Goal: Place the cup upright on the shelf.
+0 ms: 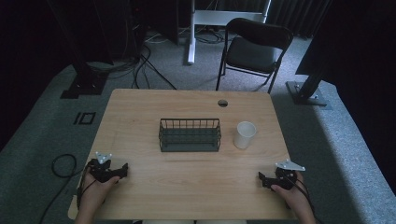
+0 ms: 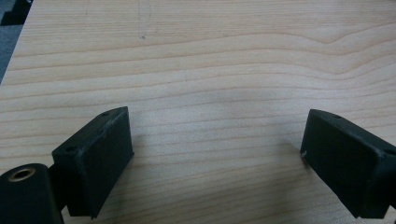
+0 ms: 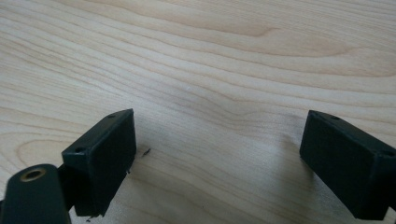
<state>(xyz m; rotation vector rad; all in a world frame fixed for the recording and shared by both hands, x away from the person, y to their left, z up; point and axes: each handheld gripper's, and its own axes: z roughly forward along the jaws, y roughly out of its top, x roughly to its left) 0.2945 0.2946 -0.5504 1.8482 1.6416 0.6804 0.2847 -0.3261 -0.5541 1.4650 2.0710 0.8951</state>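
The basket (image 1: 190,135), a dark wire one, sits about the middle of the table (image 1: 187,186), a little nearer the far edge than the near one. Its long axis runs side to side, parallel to the table's near and far edges, and its open top faces up. It looks empty, though the dim light makes the inside hard to read.

Nearest the person, the left gripper (image 1: 124,170) rests at the table's near left corner, held in the left hand (image 1: 95,186), its jaws pointing right toward the table's middle. In the left gripper view its jaws stand wide apart with only bare wood between them (image 2: 217,135). The right gripper (image 1: 260,179) lies at the near right corner in the right hand (image 1: 292,193), jaws pointing left. In the right gripper view (image 3: 219,135) its jaws are likewise spread wide and grasp nothing. A cable (image 1: 60,168) trails off the left edge onto the floor.

Between the two grippers the near half of the surface is bare wood, a broad stretch reaching up to the basket.

Just beside the basket's right end, apart from it, a white cup (image 1: 245,134) stands upright, mouth up. Bare wood lies between the cup and the right edge, and between the basket and the left edge.

Close to the far edge, right of centre, is a round cable hole (image 1: 222,103). Beyond the table a black folding chair (image 1: 254,49) stands on grey carpet.
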